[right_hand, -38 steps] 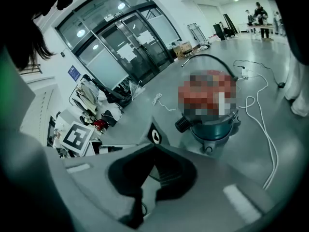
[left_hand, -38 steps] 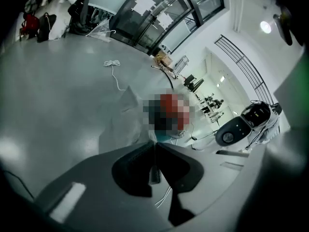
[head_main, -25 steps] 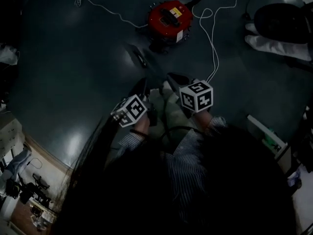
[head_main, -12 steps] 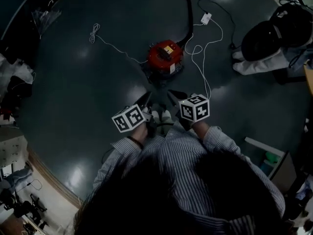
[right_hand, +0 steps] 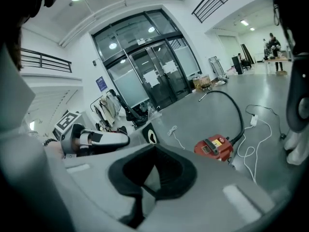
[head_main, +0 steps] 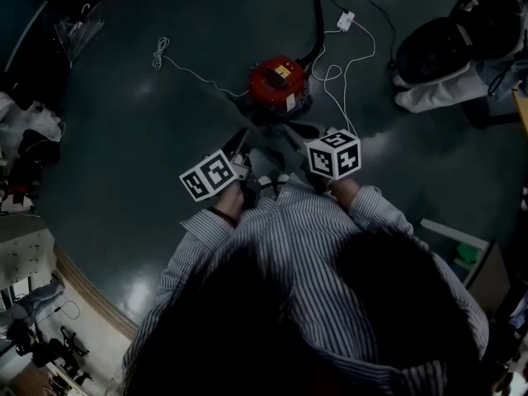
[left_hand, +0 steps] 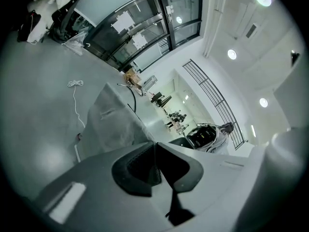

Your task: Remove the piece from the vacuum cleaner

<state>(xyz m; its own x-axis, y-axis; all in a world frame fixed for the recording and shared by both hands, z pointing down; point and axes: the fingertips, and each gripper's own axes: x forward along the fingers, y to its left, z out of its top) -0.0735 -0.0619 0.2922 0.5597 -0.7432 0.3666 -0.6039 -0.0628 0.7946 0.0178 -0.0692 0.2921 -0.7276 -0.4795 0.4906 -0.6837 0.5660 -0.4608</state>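
While both tools hang short of it, the red vacuum cleaner (head_main: pixel 279 82) sits on the dark floor (head_main: pixel 132 122) just ahead of the person, untouched, so the removal has not begun. The left tool (left_hand: pixel 154 144) has its jaws pressed together with nothing between them, and the right tool (right_hand: pixel 154 147) is likewise closed and empty. Both are on the vacuum cleaner's near side, the left one aimed off to the side of it. A black hose (head_main: pixel 314 19) runs away from the vacuum cleaner's far side. I would guess that is the piece to come off, though I cannot tell for sure. To do it well, I'd say one tool should open and steady the vacuum cleaner's body so it does not slide. The other should open wide, take the hose close to its joint and pull straight out, not sideways. A white cable (head_main: pixel 330 73) loops on the floor right of the vacuum cleaner, running to a small white plug (head_main: pixel 345 19) beyond it, near enough to the hose to snag. A second white cord (head_main: pixel 161 54) lies left of the vacuum cleaner, well apart. Another person (head_main: pixel 437 48) is beyond the vacuum cleaner to the right, out of the way
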